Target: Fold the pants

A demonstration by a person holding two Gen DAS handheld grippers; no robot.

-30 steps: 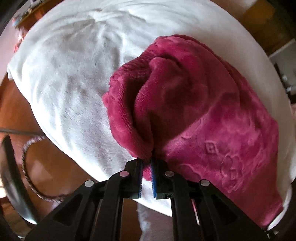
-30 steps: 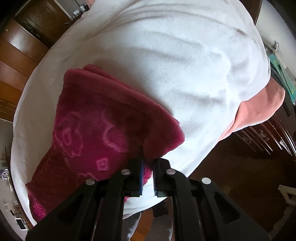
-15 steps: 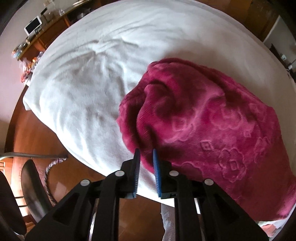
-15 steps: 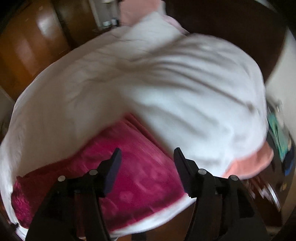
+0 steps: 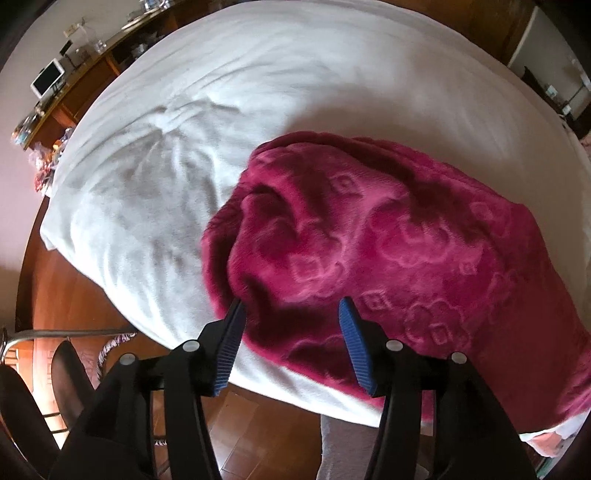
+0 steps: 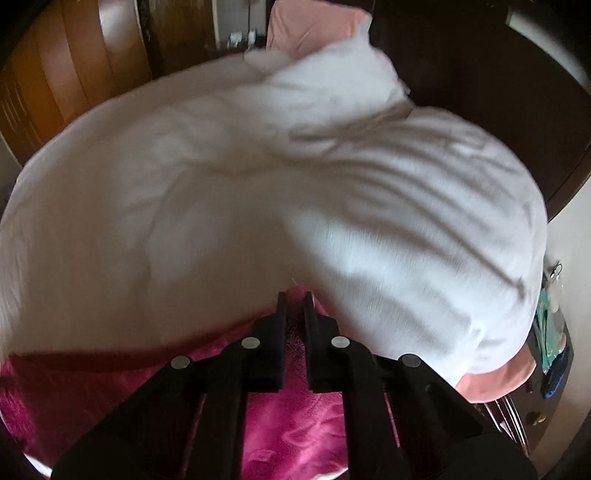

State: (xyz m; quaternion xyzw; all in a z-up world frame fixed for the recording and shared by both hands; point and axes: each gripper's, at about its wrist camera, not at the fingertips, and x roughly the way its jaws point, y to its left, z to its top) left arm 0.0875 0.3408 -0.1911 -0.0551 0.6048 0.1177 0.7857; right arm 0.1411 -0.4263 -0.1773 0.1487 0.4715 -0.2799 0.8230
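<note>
Left wrist view is showing the pants (image 5: 388, 258), a plush magenta garment with an embossed flower pattern, lying folded on the white bed (image 5: 221, 129) near its front edge. The left hand-held gripper (image 5: 291, 306) is hanging above the pants' near left corner with its jaws spread; they have just been opening, and nothing is clamped between the blue pads (image 5: 354, 343), which are standing clear of the cloth. This view is also taking in a wooden floor (image 5: 66, 295) and a cluttered shelf (image 5: 74, 85) off to the left, which the other view is not showing.

Right wrist view is blurred. Here the right hand-held gripper (image 6: 294, 295) is clenched, its jaws having just been closing, with only a thin gap left; whether any cloth is caught in it is not clear. It is pointing over the far edge of the pants (image 6: 288, 435), which are filling the bottom of the frame. Only this view is showing the pink pillow (image 6: 310, 33) at the bed's (image 6: 221, 184) far end and pink fabric (image 6: 495, 380) under the white cover at right.
</note>
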